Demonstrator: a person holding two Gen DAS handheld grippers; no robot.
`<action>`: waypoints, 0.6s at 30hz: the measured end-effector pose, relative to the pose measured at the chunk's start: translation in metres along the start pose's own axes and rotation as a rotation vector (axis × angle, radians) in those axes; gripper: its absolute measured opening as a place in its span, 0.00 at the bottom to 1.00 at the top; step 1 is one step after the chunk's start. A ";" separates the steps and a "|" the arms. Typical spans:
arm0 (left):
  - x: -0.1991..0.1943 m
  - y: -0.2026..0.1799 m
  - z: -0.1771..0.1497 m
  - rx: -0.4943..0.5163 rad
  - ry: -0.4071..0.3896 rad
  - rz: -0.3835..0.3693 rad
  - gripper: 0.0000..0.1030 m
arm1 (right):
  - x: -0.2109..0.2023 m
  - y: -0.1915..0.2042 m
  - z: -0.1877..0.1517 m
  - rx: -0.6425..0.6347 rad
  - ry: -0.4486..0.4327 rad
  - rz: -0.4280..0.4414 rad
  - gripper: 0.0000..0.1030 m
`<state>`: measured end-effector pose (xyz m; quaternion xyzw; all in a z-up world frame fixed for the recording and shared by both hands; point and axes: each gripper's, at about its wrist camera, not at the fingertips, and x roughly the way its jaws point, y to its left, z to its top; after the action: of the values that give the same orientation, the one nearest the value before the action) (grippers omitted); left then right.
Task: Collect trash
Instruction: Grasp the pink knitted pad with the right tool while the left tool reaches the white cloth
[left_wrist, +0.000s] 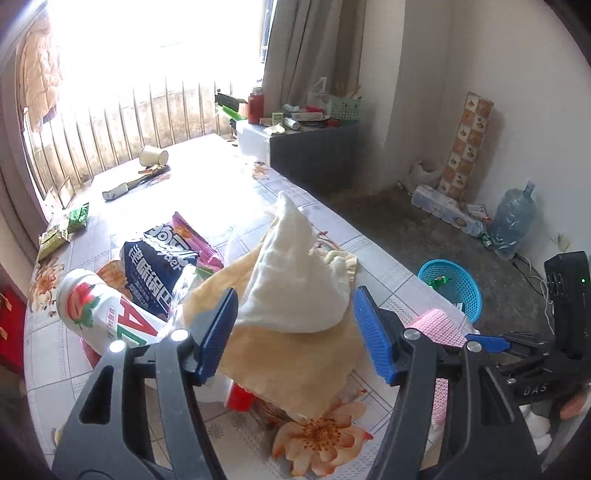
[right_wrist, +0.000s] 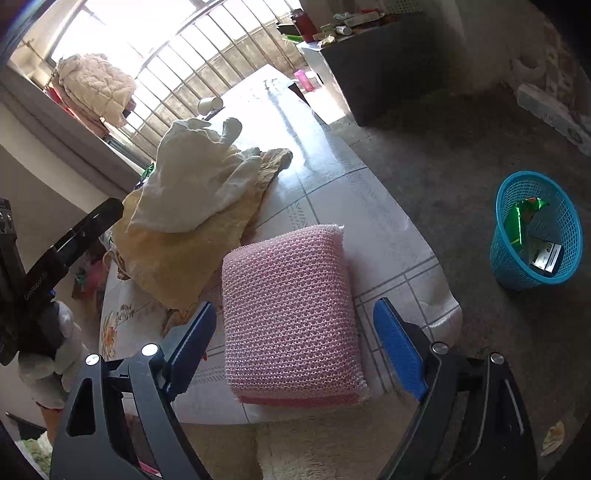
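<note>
My left gripper (left_wrist: 295, 332) is open over a white glove (left_wrist: 295, 280) that lies on a yellow cloth (left_wrist: 295, 369) on the floral table. To its left lie a white strawberry-print bottle (left_wrist: 99, 314), a dark blue snack bag (left_wrist: 155, 269) and a pink wrapper (left_wrist: 199, 243). My right gripper (right_wrist: 295, 347) is open, its fingers either side of a pink mesh sponge (right_wrist: 291, 314) near the table edge. The glove (right_wrist: 195, 177) and cloth (right_wrist: 173, 258) lie beyond it. A blue basket (right_wrist: 535, 229) on the floor holds a green wrapper (right_wrist: 521, 218) and a small box.
A tipped paper cup (left_wrist: 153, 155), a wrapper (left_wrist: 118, 190) and green packets (left_wrist: 64, 229) lie further along the table (left_wrist: 236, 206). A dark cabinet (left_wrist: 314, 155) with clutter stands beyond. A water jug (left_wrist: 513, 221) and a box stand by the wall. The basket also shows in the left wrist view (left_wrist: 452, 288).
</note>
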<state>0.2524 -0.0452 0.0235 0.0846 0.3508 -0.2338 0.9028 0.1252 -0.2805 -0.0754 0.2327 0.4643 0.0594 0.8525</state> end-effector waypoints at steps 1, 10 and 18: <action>0.008 -0.001 0.006 0.027 0.017 0.016 0.60 | 0.000 0.003 0.000 -0.019 -0.004 -0.011 0.82; 0.056 -0.009 0.013 0.134 0.132 0.087 0.16 | 0.001 0.007 -0.005 -0.085 -0.022 -0.060 0.82; 0.015 -0.006 0.021 0.067 0.002 0.007 0.04 | -0.007 -0.004 -0.006 -0.063 -0.052 -0.053 0.82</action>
<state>0.2714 -0.0627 0.0296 0.1164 0.3434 -0.2423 0.8999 0.1163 -0.2840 -0.0747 0.1950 0.4461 0.0452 0.8723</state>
